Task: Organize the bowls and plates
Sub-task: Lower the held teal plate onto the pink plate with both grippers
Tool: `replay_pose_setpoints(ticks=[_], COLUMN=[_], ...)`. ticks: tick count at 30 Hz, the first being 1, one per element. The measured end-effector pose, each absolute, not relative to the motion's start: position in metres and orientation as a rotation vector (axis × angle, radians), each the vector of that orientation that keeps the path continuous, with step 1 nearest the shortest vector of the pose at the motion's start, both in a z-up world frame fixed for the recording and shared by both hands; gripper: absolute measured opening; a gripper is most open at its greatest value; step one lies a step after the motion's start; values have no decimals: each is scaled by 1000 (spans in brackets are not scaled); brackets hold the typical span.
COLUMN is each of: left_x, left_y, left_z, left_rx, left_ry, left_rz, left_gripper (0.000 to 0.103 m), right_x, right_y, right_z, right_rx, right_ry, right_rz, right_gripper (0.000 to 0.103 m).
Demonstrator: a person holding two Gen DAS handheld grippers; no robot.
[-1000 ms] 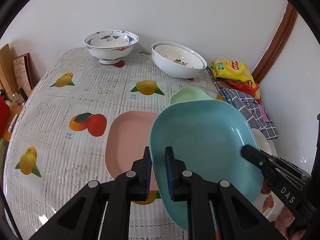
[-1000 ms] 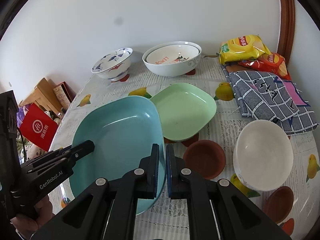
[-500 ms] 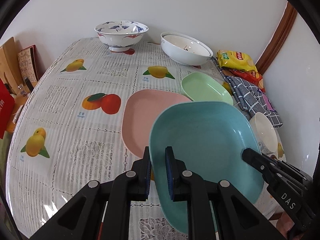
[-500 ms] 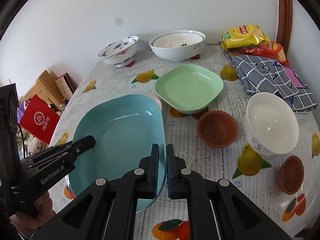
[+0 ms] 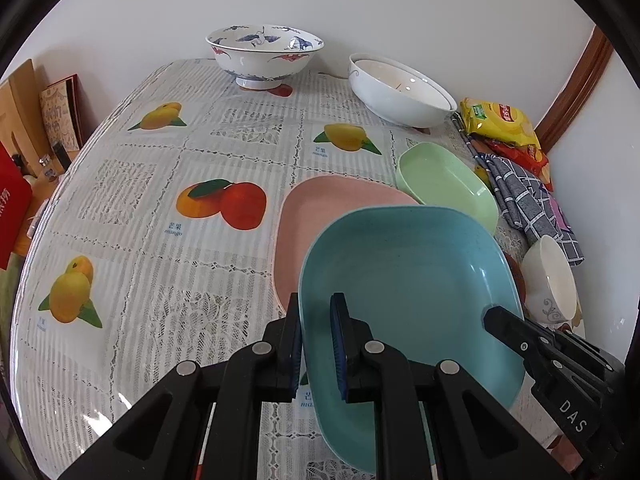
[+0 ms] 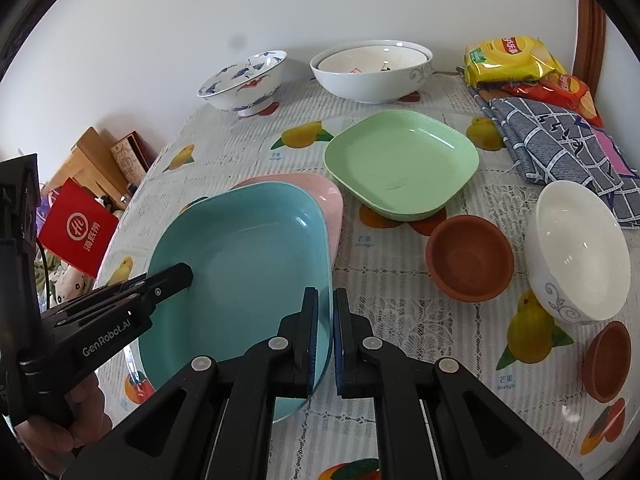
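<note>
A teal plate [image 5: 404, 296] [image 6: 244, 276] hangs above the table, carried by both grippers. My left gripper [image 5: 316, 344] is shut on its left rim and my right gripper [image 6: 325, 340] is shut on its right rim. Under it lies a pink plate [image 5: 320, 216] [image 6: 320, 192], partly covered. A green plate [image 5: 444, 180] [image 6: 400, 160] sits just beyond. Two brown saucers [image 6: 468, 260] [image 6: 608, 360] and a small white bowl [image 6: 576, 248] [image 5: 548, 280] stand to the right. At the back are a blue-patterned bowl [image 5: 264, 52] [image 6: 244, 80] and a large white bowl [image 5: 400, 92] [image 6: 372, 68].
The table wears a fruit-print cloth [image 5: 160, 208]. Snack bags [image 6: 516, 64] and a checked cloth [image 6: 560, 144] lie at the back right by the wall. A red bag [image 6: 76, 232] and boxes stand beyond the left table edge. A hand [image 6: 76, 420] holds the left gripper.
Both grippers have come down and back with the teal plate. The plate now hangs lower over the pink plate, and more of the near table shows.
</note>
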State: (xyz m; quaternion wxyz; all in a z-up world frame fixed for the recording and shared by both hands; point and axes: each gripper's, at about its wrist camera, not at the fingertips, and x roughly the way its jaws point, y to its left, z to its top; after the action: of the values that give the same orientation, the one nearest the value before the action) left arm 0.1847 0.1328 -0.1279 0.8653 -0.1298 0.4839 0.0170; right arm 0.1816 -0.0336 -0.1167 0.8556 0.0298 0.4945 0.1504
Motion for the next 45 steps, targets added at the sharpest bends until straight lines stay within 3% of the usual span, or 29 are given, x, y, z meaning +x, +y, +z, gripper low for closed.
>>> replay_pose_setpoints(ticks=[23,45], left_x=[247,261], left_y=[155,159], left_z=[-143,-155], left_rx=[-263,-226], left_ry=[1000,1016], left_rz=[63,-50], left_gripper=[13,13], right_x=[234,233], right_y=[-5,5], right_z=[-142,-155], right_rx=[17,-25], right_ry=[1066,1076], right_rz=[328,250], right_gripper=[10,16])
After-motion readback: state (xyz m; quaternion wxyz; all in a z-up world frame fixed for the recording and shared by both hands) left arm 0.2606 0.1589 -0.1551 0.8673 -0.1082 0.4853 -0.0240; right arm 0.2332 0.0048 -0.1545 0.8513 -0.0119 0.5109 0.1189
